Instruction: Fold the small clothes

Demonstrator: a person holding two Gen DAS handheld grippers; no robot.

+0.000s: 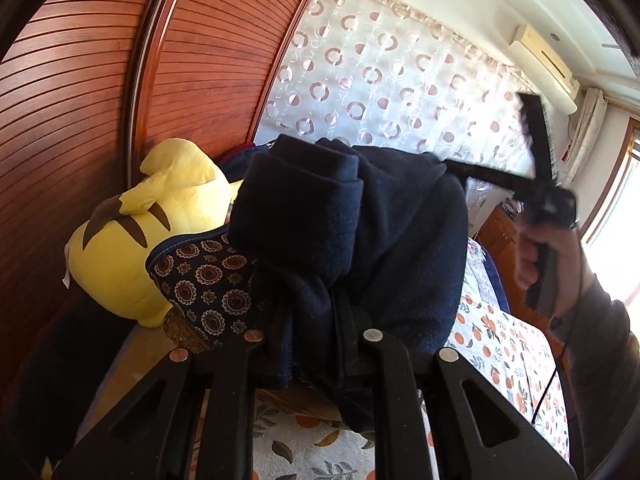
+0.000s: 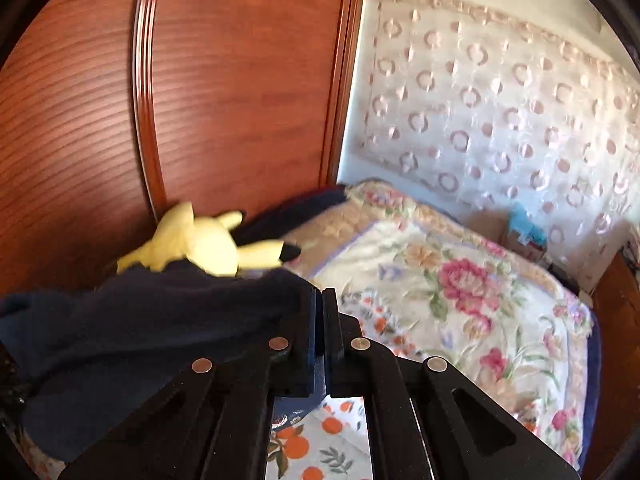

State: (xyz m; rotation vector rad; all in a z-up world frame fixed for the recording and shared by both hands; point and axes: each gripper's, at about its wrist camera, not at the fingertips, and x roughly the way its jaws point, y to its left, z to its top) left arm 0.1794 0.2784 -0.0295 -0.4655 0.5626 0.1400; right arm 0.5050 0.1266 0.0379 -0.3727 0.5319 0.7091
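Garment: my navy fleece garment hangs in the air above the bed, strung between my two claws.
Left claw: closed on a bunched fold; cloth rises straight ahead of it.
Right claw: pinched tight on an edge; cloth trails off to its left.
Long axis: it runs claw to claw, neither hand nearer.
Texture: thick, soft, limp pile, cuff rolled; likely to sag when lowered.
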